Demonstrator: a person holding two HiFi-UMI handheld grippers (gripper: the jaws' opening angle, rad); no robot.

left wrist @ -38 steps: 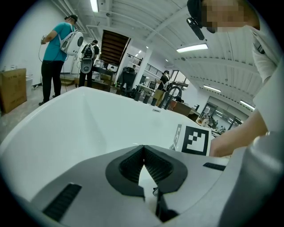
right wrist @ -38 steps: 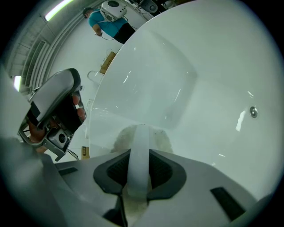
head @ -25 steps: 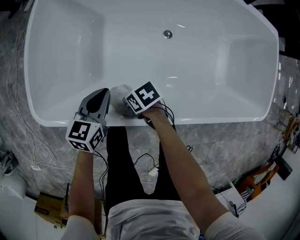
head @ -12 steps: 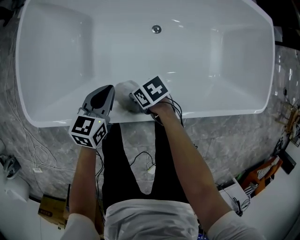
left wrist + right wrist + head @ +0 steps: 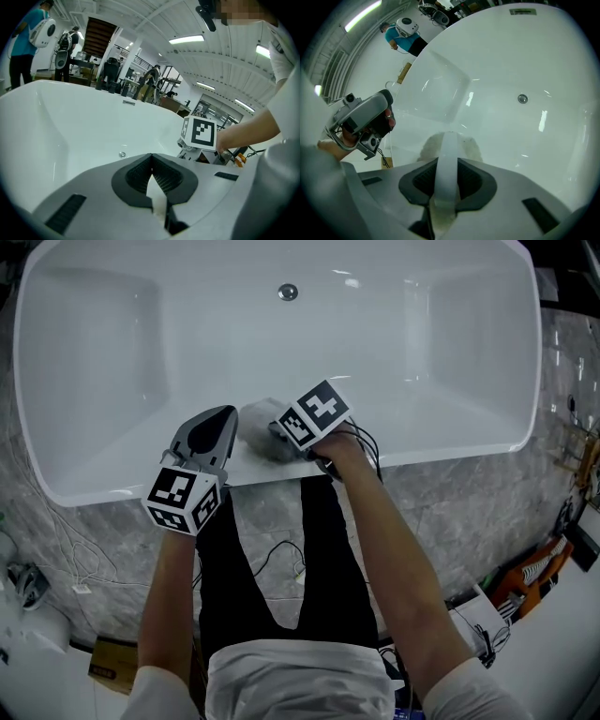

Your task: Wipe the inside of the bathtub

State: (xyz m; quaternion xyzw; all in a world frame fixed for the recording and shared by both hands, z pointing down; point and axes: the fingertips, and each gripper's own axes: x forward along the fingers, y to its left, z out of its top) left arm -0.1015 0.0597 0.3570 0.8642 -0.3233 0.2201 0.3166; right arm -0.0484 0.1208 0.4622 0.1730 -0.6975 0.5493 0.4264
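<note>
We log the white bathtub filling the upper frame of the head view, drain at top centre. Right gripper sits mid-frame at the near rim, fingers clamped on a pale cloth resting on the tub's near edge. Left gripper is just left of it, fingers pressed together on nothing.

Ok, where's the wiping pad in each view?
Head view: wiping pad at the bathtub near edge, just ahead of the right gripper.
Left gripper view: not seen.
Right gripper view: bottom centre, strap between the jaws.
Shared landmark: the drain.
</note>
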